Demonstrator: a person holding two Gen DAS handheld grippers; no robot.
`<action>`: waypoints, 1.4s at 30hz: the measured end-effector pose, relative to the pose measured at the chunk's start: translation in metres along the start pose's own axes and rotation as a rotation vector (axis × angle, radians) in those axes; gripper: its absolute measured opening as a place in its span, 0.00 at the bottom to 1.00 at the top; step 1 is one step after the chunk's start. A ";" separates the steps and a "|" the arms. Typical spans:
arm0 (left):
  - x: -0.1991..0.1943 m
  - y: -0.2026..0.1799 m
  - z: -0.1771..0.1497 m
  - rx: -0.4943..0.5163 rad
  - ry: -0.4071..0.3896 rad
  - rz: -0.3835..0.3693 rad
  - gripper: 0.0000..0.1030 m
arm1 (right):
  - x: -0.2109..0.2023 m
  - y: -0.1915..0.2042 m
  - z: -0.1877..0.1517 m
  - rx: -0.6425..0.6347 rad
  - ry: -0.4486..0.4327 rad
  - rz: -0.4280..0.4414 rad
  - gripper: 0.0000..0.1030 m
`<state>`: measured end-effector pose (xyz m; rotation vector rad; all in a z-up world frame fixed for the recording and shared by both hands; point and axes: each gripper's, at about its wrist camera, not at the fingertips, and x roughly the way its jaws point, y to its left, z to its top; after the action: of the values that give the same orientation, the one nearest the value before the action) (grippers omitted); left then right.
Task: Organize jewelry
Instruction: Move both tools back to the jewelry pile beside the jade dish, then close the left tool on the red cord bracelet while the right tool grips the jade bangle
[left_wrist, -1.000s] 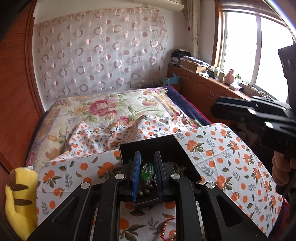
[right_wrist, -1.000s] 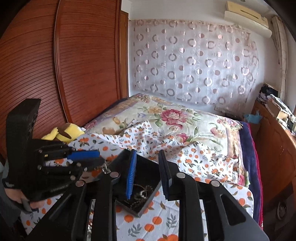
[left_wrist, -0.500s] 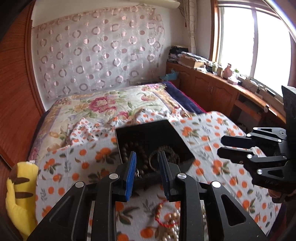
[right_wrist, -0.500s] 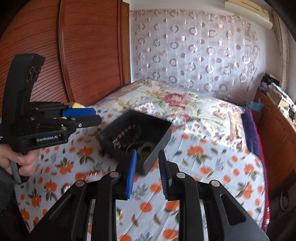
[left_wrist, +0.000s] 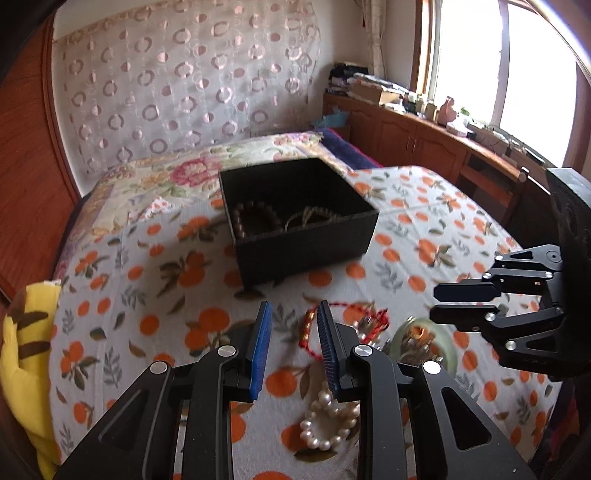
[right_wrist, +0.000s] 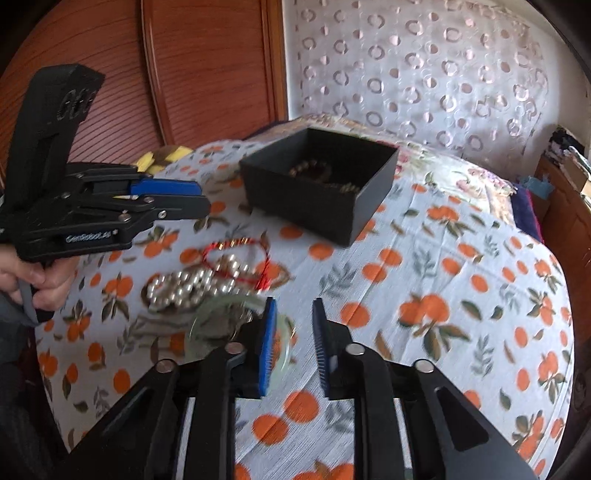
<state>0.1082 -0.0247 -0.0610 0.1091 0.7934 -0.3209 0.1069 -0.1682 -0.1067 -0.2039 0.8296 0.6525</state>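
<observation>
Black jewelry box (left_wrist: 299, 214), open-topped, sits on orange-print cloth (left_wrist: 155, 280) approx mid-surface; inside: dark bead bracelet (left_wrist: 256, 218) plus a lighter beaded piece (left_wrist: 314, 216) beside it. Loose lot on cloth nearer the cameras, well apart from box: pearl bracelet (left_wrist: 328, 421), red cord bracelet (left_wrist: 340, 325), pale green bangle (left_wrist: 424, 339) w/ small metal bits inside it, too blurred to ID. Left gripper (left_wrist: 293, 354): held low and level above cloth, pointing twd box, blue pads parted w/ a moderate gap, nothing held; tips over red cord and pearls. Right gripper (right_wrist: 293, 345): same level pose, fingers parted, nothing held; left pad overlaps bangle (right_wrist: 236, 325) in view, contact unclear. Person's left hand (right_wrist: 35, 277) wraps the left unit's handle. Surround: yellow plush (left_wrist: 26, 354), floral bedspread (left_wrist: 177, 173), circle-pattern curtain (left_wrist: 184, 85).
</observation>
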 end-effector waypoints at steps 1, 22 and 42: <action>0.003 0.003 -0.002 -0.007 0.011 -0.003 0.23 | 0.001 0.001 -0.002 -0.004 0.006 -0.001 0.17; 0.043 0.008 0.002 -0.027 0.123 -0.051 0.23 | 0.012 0.004 -0.012 -0.028 0.036 -0.049 0.10; 0.045 -0.013 0.003 0.049 0.102 0.026 0.06 | 0.013 0.006 -0.011 -0.020 0.033 -0.061 0.10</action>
<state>0.1351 -0.0480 -0.0909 0.1825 0.8847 -0.3124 0.1031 -0.1617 -0.1235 -0.2574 0.8462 0.6017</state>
